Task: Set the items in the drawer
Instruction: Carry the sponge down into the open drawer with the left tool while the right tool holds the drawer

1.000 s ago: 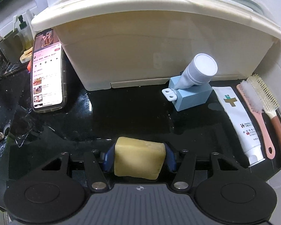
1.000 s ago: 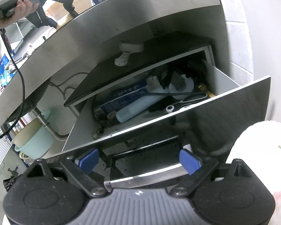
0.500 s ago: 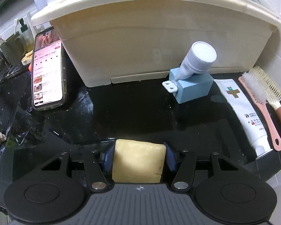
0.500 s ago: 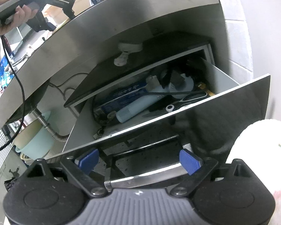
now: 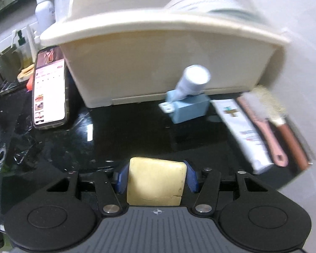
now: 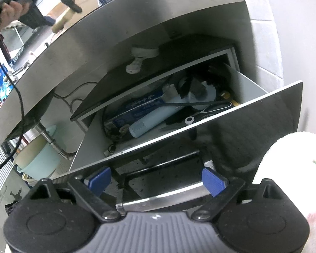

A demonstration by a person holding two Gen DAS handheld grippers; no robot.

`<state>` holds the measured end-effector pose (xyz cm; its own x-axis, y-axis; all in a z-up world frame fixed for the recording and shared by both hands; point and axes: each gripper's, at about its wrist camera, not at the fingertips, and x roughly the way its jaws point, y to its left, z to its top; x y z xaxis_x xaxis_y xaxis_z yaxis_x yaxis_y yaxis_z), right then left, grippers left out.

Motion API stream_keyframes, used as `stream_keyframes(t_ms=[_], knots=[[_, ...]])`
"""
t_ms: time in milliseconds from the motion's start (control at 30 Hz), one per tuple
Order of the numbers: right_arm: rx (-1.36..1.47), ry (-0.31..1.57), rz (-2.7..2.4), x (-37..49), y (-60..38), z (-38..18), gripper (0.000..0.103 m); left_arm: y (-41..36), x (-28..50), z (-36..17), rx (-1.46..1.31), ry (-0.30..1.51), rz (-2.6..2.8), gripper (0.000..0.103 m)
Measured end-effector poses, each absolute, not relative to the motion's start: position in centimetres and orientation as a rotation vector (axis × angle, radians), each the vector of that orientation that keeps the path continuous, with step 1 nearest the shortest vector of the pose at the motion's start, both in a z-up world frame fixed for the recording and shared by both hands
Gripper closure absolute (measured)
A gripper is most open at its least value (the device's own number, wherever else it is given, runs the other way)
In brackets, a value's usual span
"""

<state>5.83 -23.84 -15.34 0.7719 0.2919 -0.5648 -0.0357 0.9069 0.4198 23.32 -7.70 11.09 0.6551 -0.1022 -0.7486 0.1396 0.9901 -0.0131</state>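
Black countertop (image 5: 120,139) fills our left view, where our left gripper (image 5: 155,178) is clamped on the soap (image 5: 155,183). Our right view shows the drawer (image 6: 248,88) pulled open, our right gripper (image 6: 155,180) spread apart around its handle (image 6: 162,198).

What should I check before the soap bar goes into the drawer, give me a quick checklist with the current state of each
1. Grip on soap: the left gripper is shut on the soap bar, both pads touching. Ok.
2. Drawer pulled open: ok.
3. Free spot inside: the blue box, the light blue tube and the scissors crowd it; bare floor shows at the near left corner. Cannot tell if it is enough.
4. Right gripper open, holding nothing, with the drawer handle between its fingers: ok.
5. Left gripper over the drawer: not ok, it faces the countertop.
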Motion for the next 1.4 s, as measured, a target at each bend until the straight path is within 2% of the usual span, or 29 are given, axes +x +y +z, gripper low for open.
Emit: stream_keyframes(t_ms=[300,567,800,1033,1400], knots=[[0.409,0.656,0.174,5.7,-23.9,-15.2,0.01,-9.9,15.8,11.7,0.079,0.85,-0.361,0.05],[0.41,0.575,0.122,4.8,-24.8,-14.1,0.01,-12.0,11.6,5.2,0.106,0.973,-0.492,0.05],[0.382,0.473,0.032,3.6,-27.1,-12.6,0.01,-12.6,13.6,-3.8,0.13,1.059,-0.485,0.05],[0.415,0.487,0.016,3.6,-28.3,-12.9,0.01,-13.2,18.5,-11.8,0.155,1.135,-0.449,0.051],[0.438,0.512,0.024,3.8,-28.3,-13.2,0.01,-14.5,21.7,-17.2,0.262,1.212,-0.414,0.051]])
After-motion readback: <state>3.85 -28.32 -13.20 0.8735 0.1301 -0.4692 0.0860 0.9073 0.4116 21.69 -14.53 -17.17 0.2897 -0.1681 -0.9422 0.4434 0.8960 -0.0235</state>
